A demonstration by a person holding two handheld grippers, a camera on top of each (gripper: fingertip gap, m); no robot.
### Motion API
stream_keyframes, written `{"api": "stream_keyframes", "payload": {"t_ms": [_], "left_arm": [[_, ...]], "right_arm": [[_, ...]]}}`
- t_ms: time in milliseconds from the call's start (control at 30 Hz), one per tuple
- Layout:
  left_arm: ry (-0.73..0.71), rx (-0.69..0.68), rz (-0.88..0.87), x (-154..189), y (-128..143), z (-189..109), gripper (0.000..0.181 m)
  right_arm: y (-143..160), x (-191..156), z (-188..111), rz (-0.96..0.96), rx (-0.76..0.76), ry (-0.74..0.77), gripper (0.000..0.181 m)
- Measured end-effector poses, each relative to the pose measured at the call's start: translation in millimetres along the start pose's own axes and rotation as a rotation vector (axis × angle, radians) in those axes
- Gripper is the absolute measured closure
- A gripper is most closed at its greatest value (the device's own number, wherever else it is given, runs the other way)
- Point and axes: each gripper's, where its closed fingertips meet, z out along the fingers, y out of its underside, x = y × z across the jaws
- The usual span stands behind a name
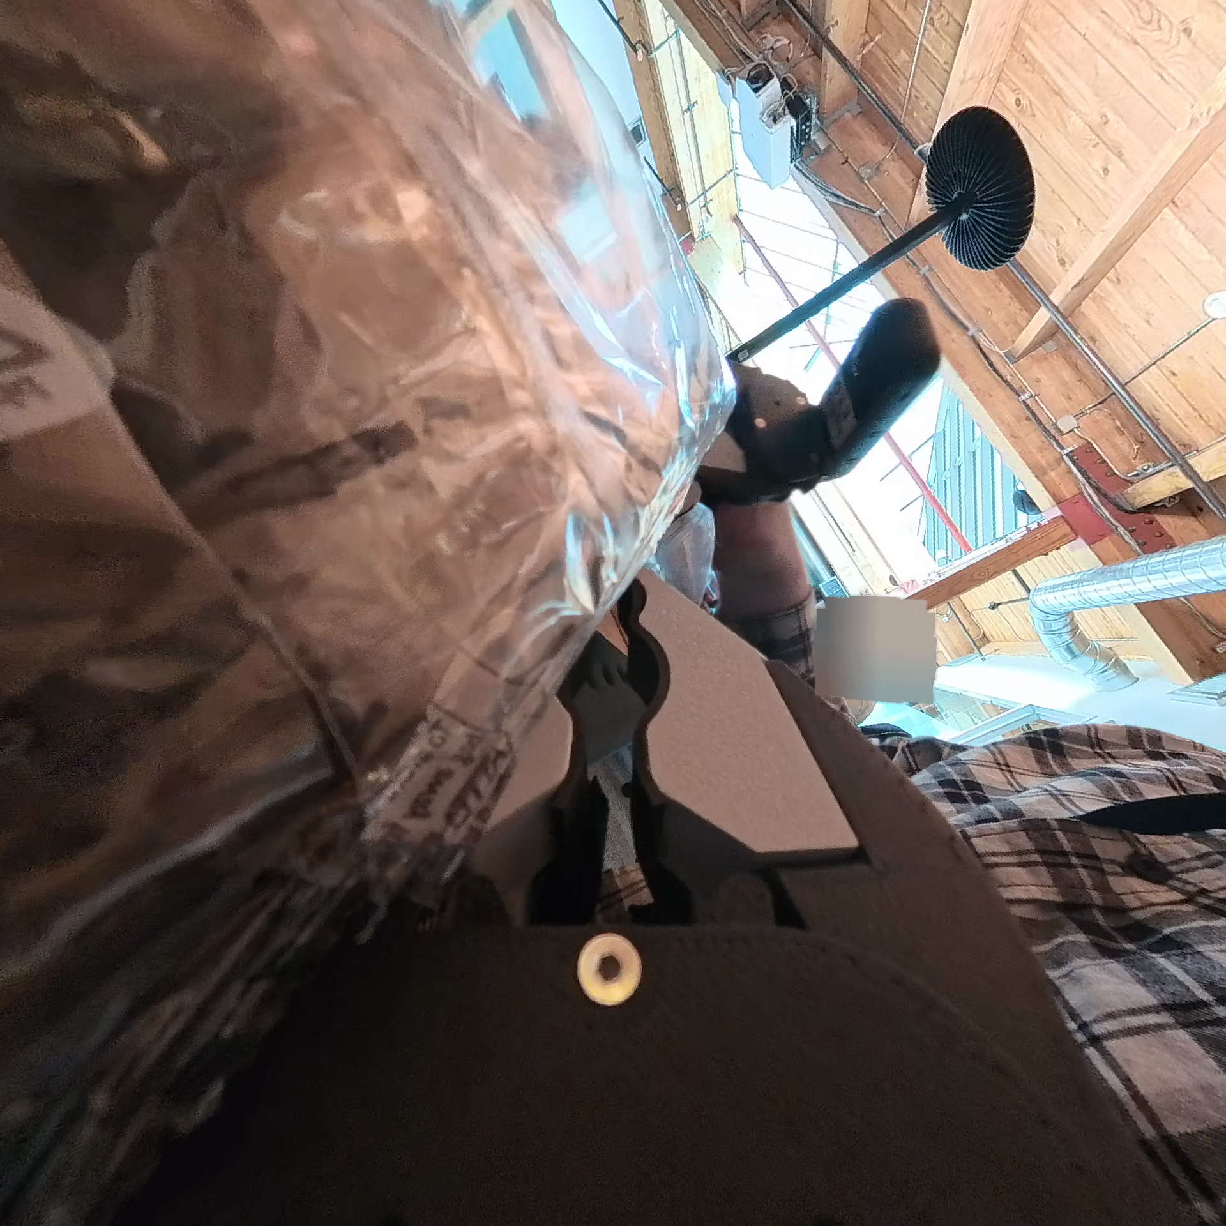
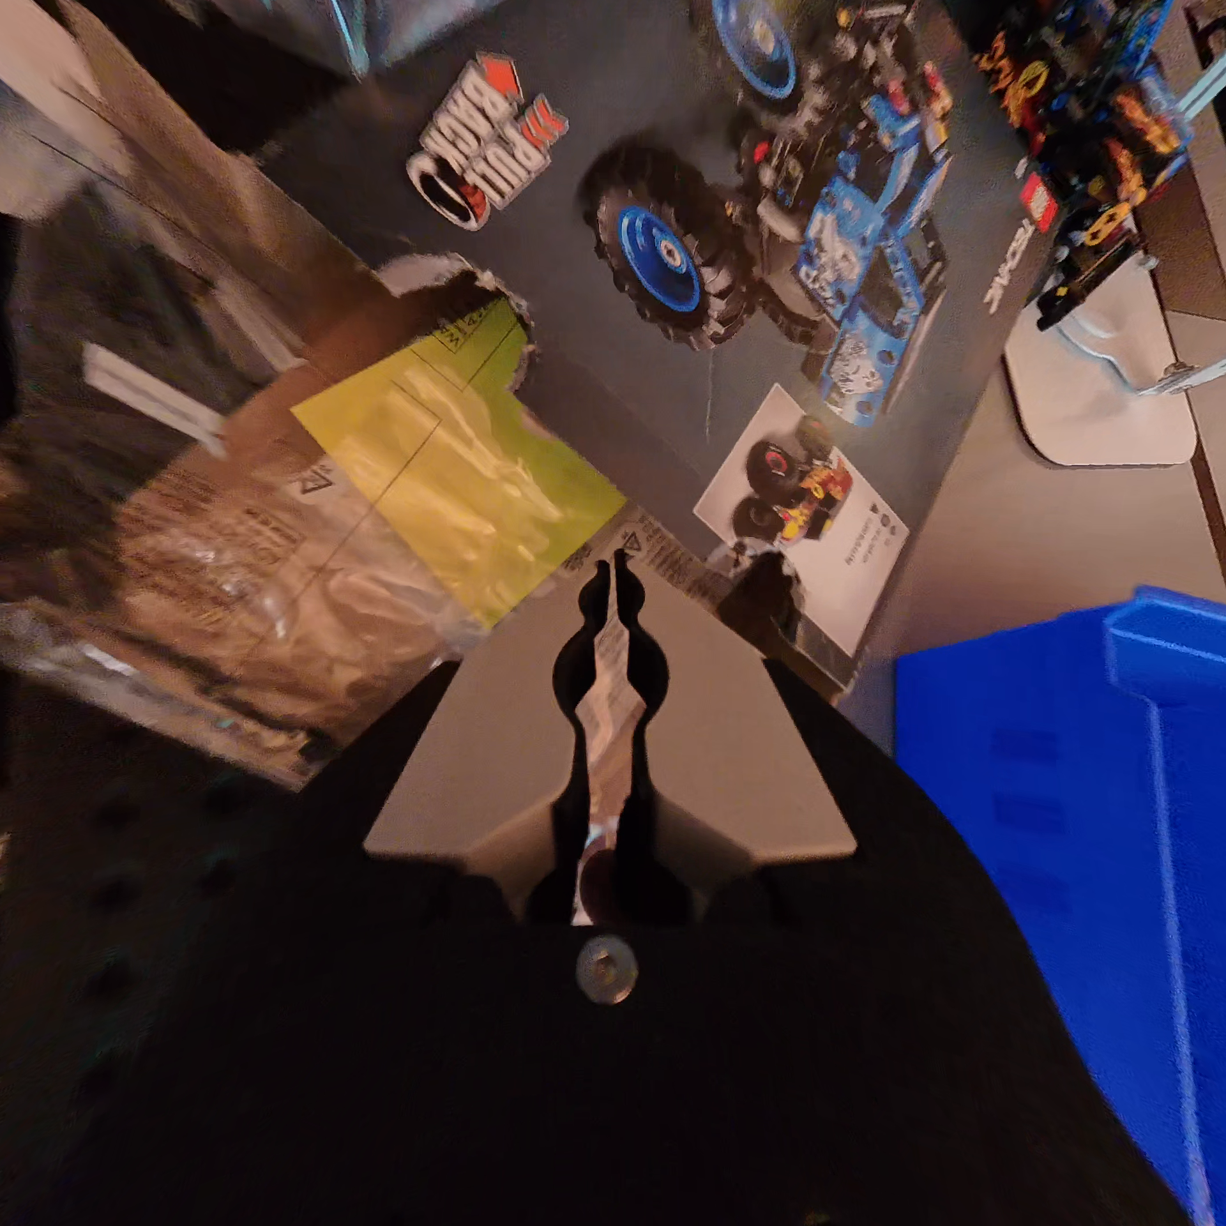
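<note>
Both claws [image 1: 627, 610] [image 2: 613, 564] pinch plastic bag [image 2: 265, 584] edge | toy box [image 2: 663, 199] behind

We are seeing printed lettering, a logo badge and brand wording on the dark toy box [image 2: 597, 278], with more small print on its white inset picture [image 2: 806, 524]. We are noting warning triangles and fine print on the clear plastic bag [image 2: 278, 531], and blurred print on the clear wrap [image 1: 464, 783].
</note>
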Motion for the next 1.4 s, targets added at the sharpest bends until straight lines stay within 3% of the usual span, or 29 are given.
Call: {"api": "stream_keyframes", "payload": {"t_ms": [100,167,233,333,400,467,567,700,800,1000,1233,1400], "left_arm": [[0.0,-0.004,0.003,0,1,0,0.181],[-0.001,-0.006,0.006,0,1,1,0.18],[-0.003,-0.005,0.009,0,1,1,0.179],[-0.005,-0.002,0.013,0,1,1,0.178],[-0.005,-0.001,0.015,0,1,1,0.178],[-0.006,-0.003,0.018,0,1,1,0.179],[-0.002,0.001,0.019,0,1,1,0.18],[0.005,-0.003,0.016,1,1,1,0.18],[0.01,-0.002,0.014,1,1,1,0.18],[0.016,0.0,0.013,2,0,1,0.18],[0.014,0.002,0.014,3,0,2,0.18],[0.012,0.001,0.014,3,1,1,0.18]], "right_arm": [[-39,-13,-37,-0.029,0.162,-0.056,0.171],[-76,-28,-50,-0.125,0.261,-0.075,0.144],[-102,-45,-41,-0.264,0.266,-0.076,0.132],[-128,-71,-7,-0.408,0.211,-0.116,0.128],[-129,-76,21,-0.482,0.126,-0.127,0.133],[-122,-77,40,-0.504,0.043,-0.153,0.179],[-124,-70,42,-0.45,0.065,-0.14,0.181],[-129,-53,-1,-0.339,0.155,-0.077,0.181],[-115,-32,-52,-0.209,0.202,-0.052,0.181],[-51,-19,-132,-0.054,0.148,-0.004,0.181],[17,-51,-158,0.04,-0.066,-0.03,0.181],[46,-66,-166,0.086,-0.194,-0.04,0.181]]}}
